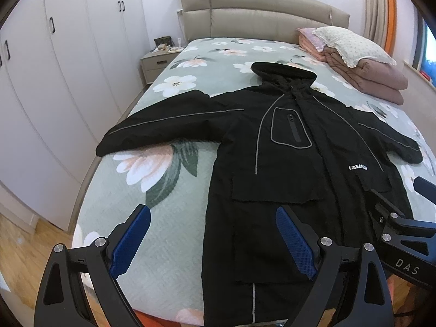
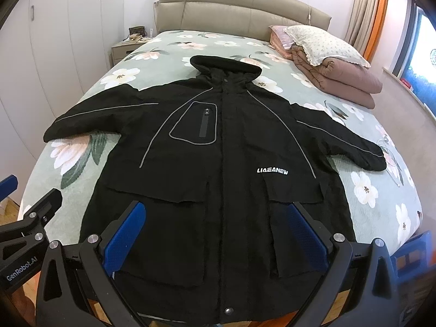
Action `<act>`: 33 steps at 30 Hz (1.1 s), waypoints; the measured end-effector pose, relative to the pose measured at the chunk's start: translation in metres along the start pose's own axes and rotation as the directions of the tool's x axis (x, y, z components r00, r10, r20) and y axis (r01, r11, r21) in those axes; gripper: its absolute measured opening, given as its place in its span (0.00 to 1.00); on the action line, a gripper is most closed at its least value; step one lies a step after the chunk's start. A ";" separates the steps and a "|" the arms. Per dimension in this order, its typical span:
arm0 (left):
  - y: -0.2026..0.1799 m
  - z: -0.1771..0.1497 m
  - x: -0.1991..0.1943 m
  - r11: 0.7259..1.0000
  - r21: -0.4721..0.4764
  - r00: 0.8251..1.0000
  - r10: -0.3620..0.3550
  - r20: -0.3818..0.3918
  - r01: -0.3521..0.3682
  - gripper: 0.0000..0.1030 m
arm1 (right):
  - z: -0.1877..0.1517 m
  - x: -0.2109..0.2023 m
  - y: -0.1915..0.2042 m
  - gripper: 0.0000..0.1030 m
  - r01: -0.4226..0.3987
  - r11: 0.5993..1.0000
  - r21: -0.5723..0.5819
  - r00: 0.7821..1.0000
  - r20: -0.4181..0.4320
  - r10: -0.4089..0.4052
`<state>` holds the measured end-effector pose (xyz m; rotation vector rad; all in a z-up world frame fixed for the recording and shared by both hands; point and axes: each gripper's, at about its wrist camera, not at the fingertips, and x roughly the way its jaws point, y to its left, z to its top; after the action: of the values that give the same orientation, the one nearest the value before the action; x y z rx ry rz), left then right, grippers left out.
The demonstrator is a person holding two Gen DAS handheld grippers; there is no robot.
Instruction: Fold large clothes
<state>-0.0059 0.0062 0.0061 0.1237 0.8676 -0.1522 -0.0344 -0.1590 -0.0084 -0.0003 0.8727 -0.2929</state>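
Observation:
A large black hooded jacket lies flat and face up on the bed, sleeves spread to both sides, hood toward the headboard. It fills the middle of the right wrist view, with white lettering on the chest. My left gripper is open and empty, held above the jacket's lower left hem. My right gripper is open and empty, held above the jacket's lower front between the two big pockets. The right gripper also shows at the right edge of the left wrist view.
The bed has a green floral cover. A folded pink quilt with a pillow sits at the far right by the headboard. White wardrobes and a nightstand stand to the left. Wooden floor shows below left.

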 end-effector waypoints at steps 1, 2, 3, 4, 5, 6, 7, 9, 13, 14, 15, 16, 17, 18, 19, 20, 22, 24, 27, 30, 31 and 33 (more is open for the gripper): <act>0.000 0.001 -0.003 1.000 -0.001 1.000 -0.002 0.004 0.002 0.91 | 0.001 -0.003 0.000 1.00 -0.001 1.000 -0.001 1.000 0.001 0.001; 0.001 0.003 -0.007 1.000 -0.003 1.000 -0.005 0.012 0.005 0.91 | 0.003 -0.009 0.001 1.00 0.005 1.000 -0.003 1.000 0.009 -0.005; 0.002 0.005 -0.014 1.000 -0.004 1.000 -0.005 0.026 0.005 0.91 | 0.004 -0.014 0.000 1.00 0.009 1.000 -0.003 1.000 0.016 -0.009; 0.003 0.007 -0.020 1.000 -0.005 0.999 -0.003 0.040 0.003 0.91 | 0.006 -0.023 0.000 1.00 0.014 1.000 -0.002 0.999 0.032 -0.014; 0.004 0.008 -0.028 1.000 -0.007 0.998 -0.003 0.057 0.003 0.91 | 0.008 -0.032 0.000 1.00 0.020 1.000 0.002 0.999 0.048 -0.020; 0.005 0.009 -0.037 1.000 -0.008 0.997 -0.003 0.074 0.004 0.91 | 0.010 -0.041 0.000 1.00 0.026 1.000 0.006 0.998 0.065 -0.026; 0.007 0.009 -0.045 1.000 -0.011 0.996 -0.004 0.090 0.005 0.91 | 0.010 -0.050 -0.001 1.00 0.029 1.000 0.010 0.996 0.081 -0.030; 0.012 0.009 -0.064 1.000 -0.020 0.992 -0.004 0.125 0.007 0.91 | 0.012 -0.070 -0.001 1.00 0.042 0.999 0.017 0.993 0.113 -0.044; 0.023 0.009 -0.100 0.998 -0.057 0.983 -0.009 0.183 0.020 0.91 | 0.011 -0.109 -0.001 1.00 0.056 0.998 0.035 0.983 0.175 -0.061; 0.025 0.009 -0.106 0.998 -0.061 0.981 -0.012 0.194 0.025 0.91 | 0.011 -0.118 -0.002 1.00 0.056 0.998 0.039 0.980 0.188 -0.062; 0.028 0.008 -0.116 0.997 -0.068 0.977 -0.010 0.212 0.025 0.91 | 0.011 -0.126 -0.003 1.00 0.056 0.998 0.041 0.978 0.198 -0.063; 0.030 0.007 -0.123 0.997 -0.072 0.974 -0.007 0.227 0.024 0.91 | 0.011 -0.135 -0.002 1.00 0.059 0.997 0.044 0.975 0.212 -0.067; 0.032 0.007 -0.130 0.997 -0.076 0.971 -0.005 0.239 0.024 0.91 | 0.010 -0.143 -0.002 1.00 0.064 0.997 0.045 0.972 0.225 -0.072; 0.033 0.007 -0.136 0.996 -0.080 0.969 -0.005 0.248 0.025 0.91 | 0.010 -0.149 -0.002 1.00 0.066 0.997 0.045 0.969 0.235 -0.075; 0.036 0.006 -0.142 0.996 -0.089 0.968 -0.003 0.252 0.027 0.91 | 0.010 -0.157 -0.001 1.00 0.067 0.997 0.044 0.967 0.243 -0.076; 0.038 0.006 -0.147 0.994 -0.101 0.968 -0.002 0.252 0.028 0.91 | 0.011 -0.162 0.000 1.00 0.067 0.997 0.042 0.966 0.247 -0.075; 0.046 0.005 -0.157 0.990 -0.131 0.966 -0.022 0.256 0.057 0.91 | 0.011 -0.177 0.002 1.00 0.065 0.997 0.038 0.962 0.265 -0.073; 0.056 0.003 -0.169 0.983 -0.162 0.963 -0.039 0.267 0.084 0.91 | 0.010 -0.191 0.003 1.00 0.063 0.997 0.035 0.955 0.288 -0.070; 0.070 -0.001 -0.185 0.976 -0.190 0.954 -0.042 0.295 0.102 0.91 | 0.007 -0.211 0.006 1.00 0.041 0.999 0.026 0.946 0.319 -0.047; 0.085 -0.001 -0.187 0.970 -0.220 0.945 -0.027 0.327 0.104 0.91 | 0.009 -0.216 0.012 1.00 0.032 0.999 0.015 0.941 0.337 -0.035; 0.094 0.000 -0.183 0.965 -0.240 0.942 -0.019 0.335 0.105 0.91 | 0.010 -0.214 0.013 1.00 0.032 0.999 0.013 0.941 0.338 -0.034; 0.117 0.002 -0.164 0.950 -0.297 0.946 0.003 0.324 0.098 0.91 | 0.014 -0.203 0.014 1.00 0.018 1.000 0.008 0.942 0.335 -0.020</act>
<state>-0.0875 0.1342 0.1379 -0.2136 0.5582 -0.0768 -0.1429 -0.0958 0.1520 -0.0531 0.5326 -0.3026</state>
